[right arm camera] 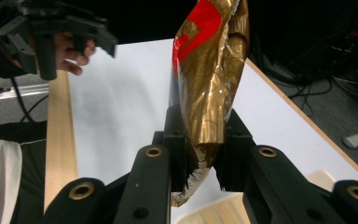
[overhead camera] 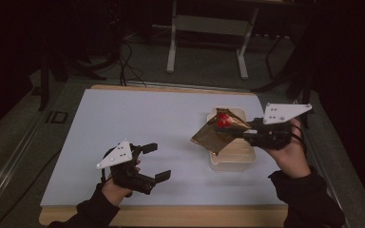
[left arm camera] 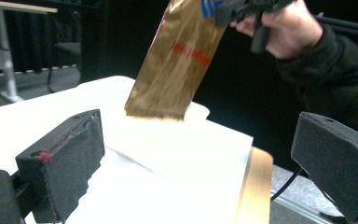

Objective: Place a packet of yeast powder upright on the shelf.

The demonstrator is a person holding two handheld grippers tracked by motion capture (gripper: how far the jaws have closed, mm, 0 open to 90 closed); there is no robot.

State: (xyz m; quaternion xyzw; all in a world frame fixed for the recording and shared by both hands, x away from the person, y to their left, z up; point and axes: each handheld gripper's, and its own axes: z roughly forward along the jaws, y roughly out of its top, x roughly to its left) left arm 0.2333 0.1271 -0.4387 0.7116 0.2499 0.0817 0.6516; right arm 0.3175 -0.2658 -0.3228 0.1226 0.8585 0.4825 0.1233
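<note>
over the cream plastic tray (overhead camera: 231, 160) | right gripper (overhead camera: 251, 134) is clamping crinkly gold foil packet (overhead camera: 217, 134) by its edge | left gripper (overhead camera: 158, 162) is gaping, empty | light, slippery, crushable

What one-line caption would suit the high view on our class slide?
Right gripper lifts a crinkled gold foil packet above a pale shallow tray; left gripper waits open.

The crinkled gold foil packet with red print (right arm camera: 212, 88) looks glossy; the white table cover (overhead camera: 138, 123) is matt and smooth, edged by pale wood.
</note>
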